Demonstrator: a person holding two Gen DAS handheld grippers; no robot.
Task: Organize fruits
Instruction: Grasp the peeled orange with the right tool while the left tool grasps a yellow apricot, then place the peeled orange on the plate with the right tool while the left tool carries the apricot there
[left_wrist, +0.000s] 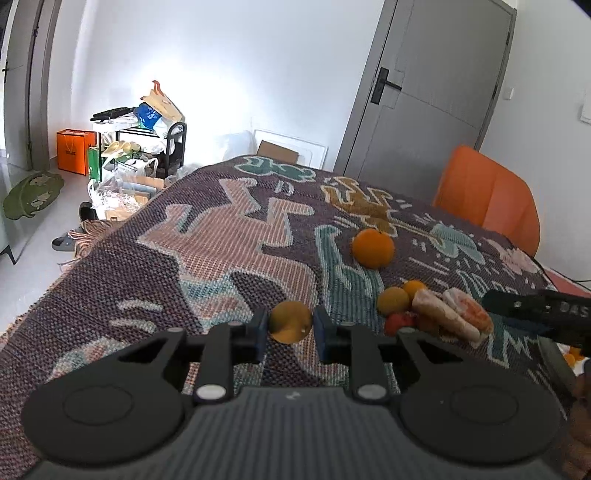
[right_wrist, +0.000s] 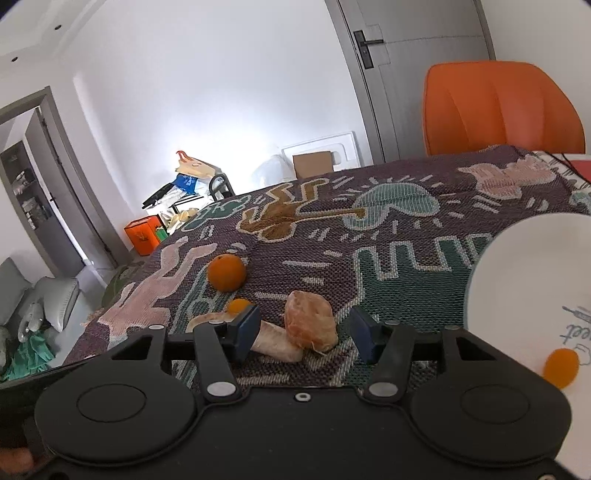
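The left gripper (left_wrist: 290, 328) grasps 1 small fruit (left_wrist: 290, 322) and probably must carry it to the plate (right_wrist: 517, 266), while the right gripper (right_wrist: 306, 332) is released around 2 peeled segments (right_wrist: 310, 325), ready to clench.

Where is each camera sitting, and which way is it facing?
Left wrist: behind the left tongs, facing across the patterned tablecloth toward the door; its fingers flank a small orange fruit.
Right wrist: behind the open right tongs, facing pomelo pieces, white plate at right.
Shared: the big orange, orange chair.
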